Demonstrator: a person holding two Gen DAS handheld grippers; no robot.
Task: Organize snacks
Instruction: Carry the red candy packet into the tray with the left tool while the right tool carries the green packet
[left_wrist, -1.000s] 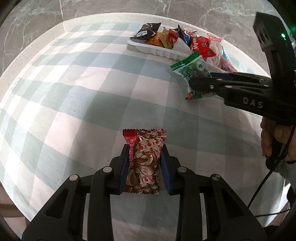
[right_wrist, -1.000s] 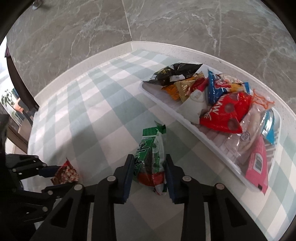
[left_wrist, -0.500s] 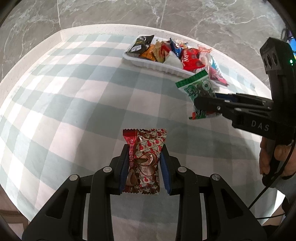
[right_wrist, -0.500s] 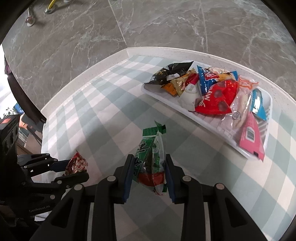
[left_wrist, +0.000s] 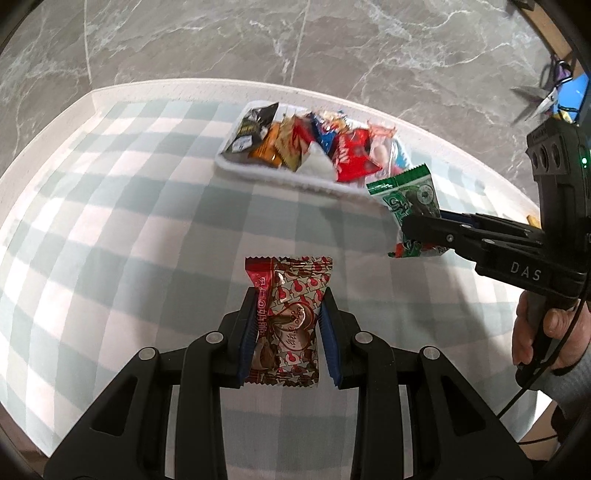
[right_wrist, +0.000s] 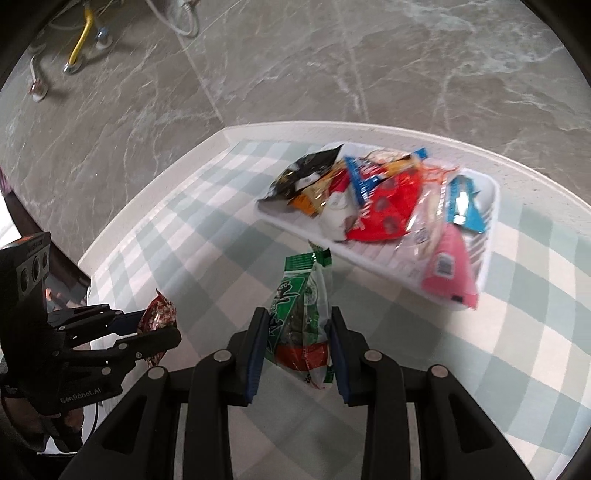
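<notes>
Most snacks already lie heaped in the white tray (right_wrist: 487, 206) at the far side of the bench (left_wrist: 110, 229), while the left gripper (left_wrist: 288, 328) jaws clamp a red packet (left_wrist: 290, 295) and the right gripper (right_wrist: 297, 350) jaws clamp a green packet (right_wrist: 299, 310), both held above the cloth and not yet in the tray.

Glossy foil candy wrapper (left_wrist: 288, 314), matt checked cloth (left_wrist: 129, 240), ribbed white plastic tray (right_wrist: 487, 206).
</notes>
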